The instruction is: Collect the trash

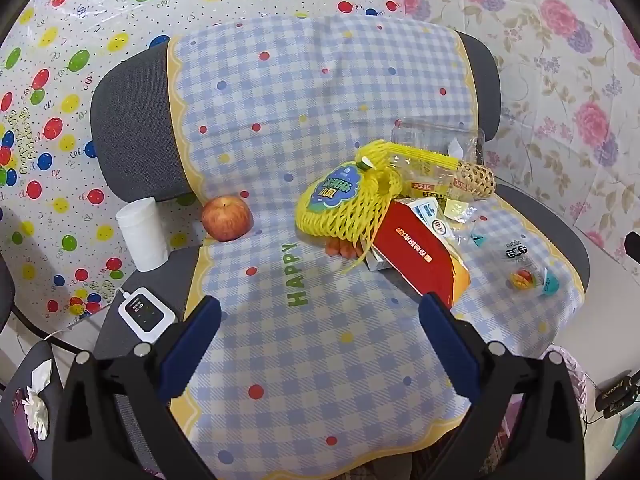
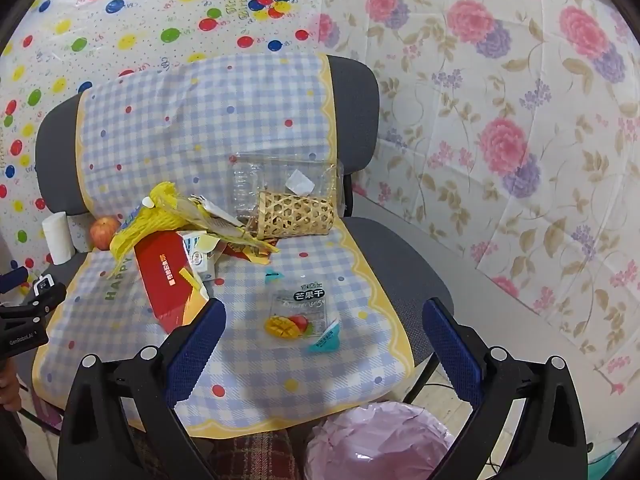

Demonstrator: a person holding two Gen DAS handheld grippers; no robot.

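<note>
In the right wrist view the mango snack wrapper (image 2: 298,316) lies flat on the checked cloth (image 2: 256,368) at frame centre, just ahead of the right gripper (image 2: 320,344), whose 2 jaws gape released and empty. The left gripper (image 1: 320,340), likewise spread and empty, sees the wrapper (image 1: 528,272) far off at right, so the right hand is judged nearer.

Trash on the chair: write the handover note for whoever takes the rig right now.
Left tool: open, empty, above the checked cloth.
Right tool: open, empty, over the mango snack wrapper.
Trash piled on the seat: yellow net bag, red carton, clear plastic tray, woven bamboo sleeve.
Pink-lined bin stands below the seat's front edge.
Done: nothing visibly collected. Left: all of it; leave the apple.
</note>
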